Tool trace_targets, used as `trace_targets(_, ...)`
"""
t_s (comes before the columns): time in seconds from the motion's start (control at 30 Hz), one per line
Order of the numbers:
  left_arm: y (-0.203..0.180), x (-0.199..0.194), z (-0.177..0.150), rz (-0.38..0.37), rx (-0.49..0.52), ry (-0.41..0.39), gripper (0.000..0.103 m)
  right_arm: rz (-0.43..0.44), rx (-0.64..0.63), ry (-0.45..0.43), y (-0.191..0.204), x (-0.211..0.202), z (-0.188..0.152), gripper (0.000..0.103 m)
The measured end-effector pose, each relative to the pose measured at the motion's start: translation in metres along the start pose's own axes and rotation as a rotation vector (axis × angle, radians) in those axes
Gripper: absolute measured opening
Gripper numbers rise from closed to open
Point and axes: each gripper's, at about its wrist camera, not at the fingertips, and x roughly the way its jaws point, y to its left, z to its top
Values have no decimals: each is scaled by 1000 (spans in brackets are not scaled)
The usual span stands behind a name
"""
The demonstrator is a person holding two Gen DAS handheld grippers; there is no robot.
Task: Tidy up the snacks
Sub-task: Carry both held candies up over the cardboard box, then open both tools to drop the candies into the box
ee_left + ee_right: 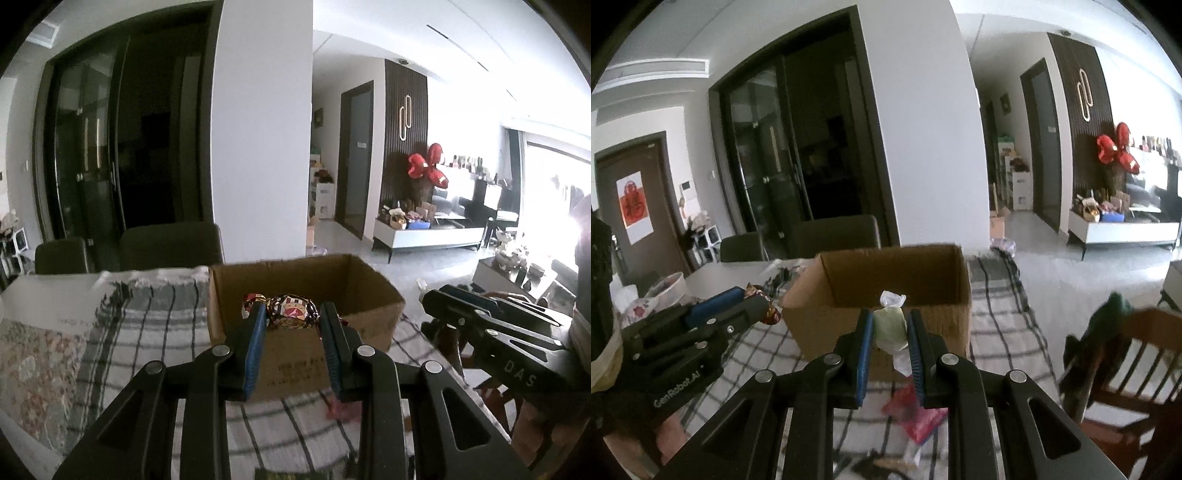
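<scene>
On the table, a checked cloth (155,332) covers most of the surface, and a brown cardboard box (373,295) stands open-topped on that cloth, its printed front wall facing both cameras. Behind the box two dark chair backs (170,243) rise above the far table edge, and a wooden chair (1137,354) with green fabric draped over it stands to the right of the box. In front of the box, low on the cloth, lies a red and pink wrapper (916,413), blurred in both views. Just in front of the box's near rim, the left gripper (291,319) is clamped on a dark gold-patterned wrapped snack (291,312), the blue-padded fingers (258,332) pressing it from both sides; the snack hangs at the height of the rim, and whether it is over the opening or just short of it cannot be told. Also before the near wall of the box, the right gripper (889,328) is closed narrowly around a pale green wrapped candy (890,328), whose twisted clear end sticks up above the fingertips and whose other end trails below them. From the right wrist view, the left gripper shows off to the left of the box, with the dark snack's foil poking out past its tip.
</scene>
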Motion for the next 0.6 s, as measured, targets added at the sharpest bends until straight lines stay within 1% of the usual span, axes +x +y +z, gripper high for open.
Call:
trace_targets(0.23,5,25,25,15,25,-10,30,16,-12,-11,-10,25,30,20)
trace_targets(0.4,10,49,35,5,13,23,30,9,-25,0,-15,43,41,20)
trace_targets(0.6,10,77,39,19,14,63,31,-1,-33,22,-22,64,47,20)
